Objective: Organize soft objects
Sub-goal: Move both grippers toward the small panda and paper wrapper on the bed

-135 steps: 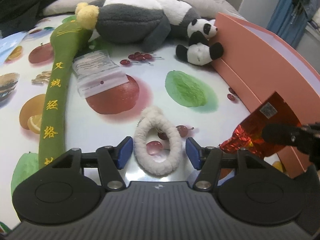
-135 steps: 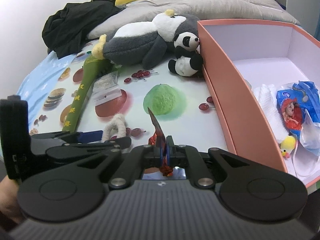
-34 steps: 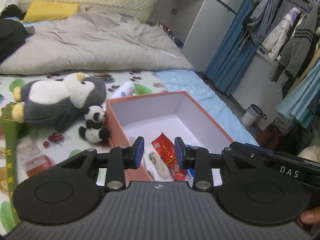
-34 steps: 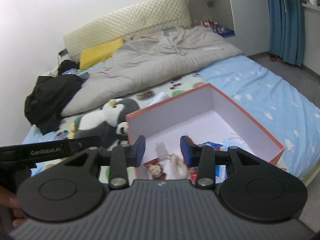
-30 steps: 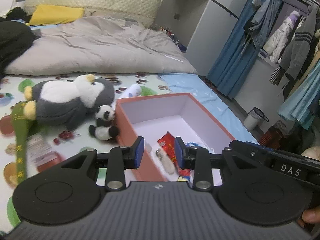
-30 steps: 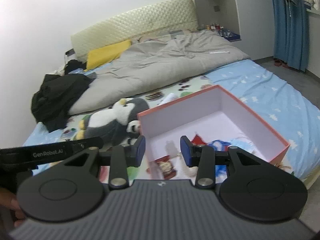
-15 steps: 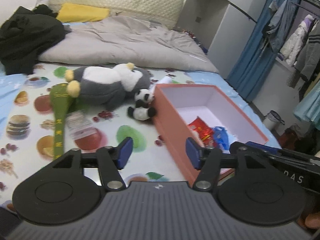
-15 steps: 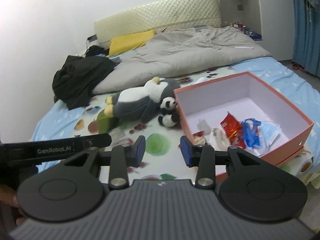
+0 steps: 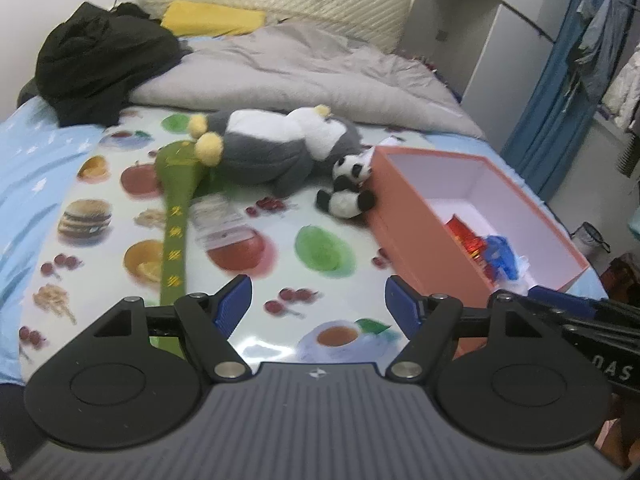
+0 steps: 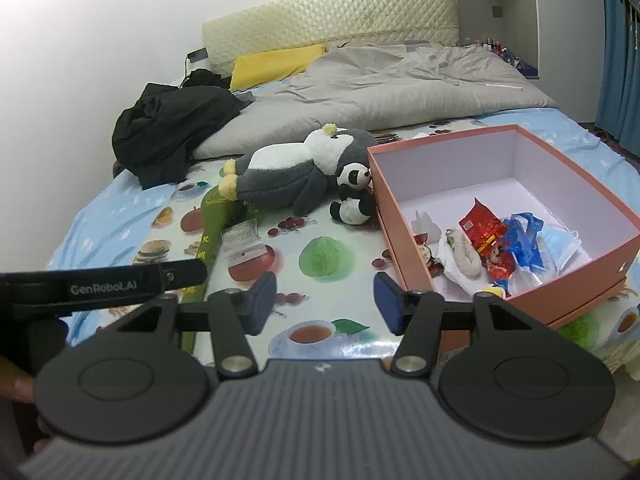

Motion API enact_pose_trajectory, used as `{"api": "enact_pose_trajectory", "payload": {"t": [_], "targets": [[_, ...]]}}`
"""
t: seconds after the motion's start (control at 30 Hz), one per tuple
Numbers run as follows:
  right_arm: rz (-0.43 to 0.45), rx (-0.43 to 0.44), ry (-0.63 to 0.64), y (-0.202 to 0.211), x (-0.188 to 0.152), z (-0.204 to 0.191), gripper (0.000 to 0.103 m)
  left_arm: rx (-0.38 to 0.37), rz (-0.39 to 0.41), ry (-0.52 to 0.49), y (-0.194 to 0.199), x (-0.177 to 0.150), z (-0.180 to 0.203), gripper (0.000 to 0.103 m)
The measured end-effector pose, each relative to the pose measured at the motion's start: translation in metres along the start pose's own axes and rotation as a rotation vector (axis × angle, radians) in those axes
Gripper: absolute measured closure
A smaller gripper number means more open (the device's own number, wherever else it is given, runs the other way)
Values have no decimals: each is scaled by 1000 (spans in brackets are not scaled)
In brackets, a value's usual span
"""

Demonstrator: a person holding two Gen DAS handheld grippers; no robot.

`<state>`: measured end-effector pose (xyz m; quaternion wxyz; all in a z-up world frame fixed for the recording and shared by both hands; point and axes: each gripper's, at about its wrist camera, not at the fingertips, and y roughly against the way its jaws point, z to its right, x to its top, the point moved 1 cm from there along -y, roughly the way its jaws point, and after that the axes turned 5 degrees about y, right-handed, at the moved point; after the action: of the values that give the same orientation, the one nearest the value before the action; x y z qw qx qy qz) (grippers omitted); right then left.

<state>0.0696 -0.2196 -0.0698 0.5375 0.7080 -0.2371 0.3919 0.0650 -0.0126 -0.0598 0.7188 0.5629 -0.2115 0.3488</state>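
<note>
Both claws have pulled back from the open pink cardboard box [image 10: 408, 216]; left claw [image 9: 318, 306] and right claw [image 10: 325, 300] have just spread, nothing between them.

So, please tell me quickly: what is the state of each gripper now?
Left gripper: open, nothing between the jaws, which have just been opening.
Right gripper: open, empty too, jaws also just opening.

White wall [image 10: 100, 40], quilted cream headboard [image 10: 328, 12], grey duvet [image 10: 384, 88], blue curtain [image 9: 548, 92], grey wardrobe [image 9: 472, 28]
</note>
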Motion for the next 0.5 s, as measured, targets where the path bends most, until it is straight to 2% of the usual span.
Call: {"api": "enact_pose_trajectory", "payload": {"t": [0.03,0.07,0.1,0.17,0.23,0.5], "targets": [[2,0,9,-1,-2,-2,38,-3,-8,7,-2,-2,-4,22],[4,0,17,-3,-3,-3,25,-5,-13,10,-5,-3,-6,22],[11,-4,27,-4,-6,-5,18,-1,-17,8,-8,-5,-9,21],[24,-20,47,-8,-10,-7,18,20,-28,-2,-16,-7,-13,19],[10,-24,57,-14,-12,-8,18,23,-52,-3,-26,-7,-18,11],[-19,-20,78,-39,-8,-15,18,97,-73,-18,-55,7,-35,7]]}}
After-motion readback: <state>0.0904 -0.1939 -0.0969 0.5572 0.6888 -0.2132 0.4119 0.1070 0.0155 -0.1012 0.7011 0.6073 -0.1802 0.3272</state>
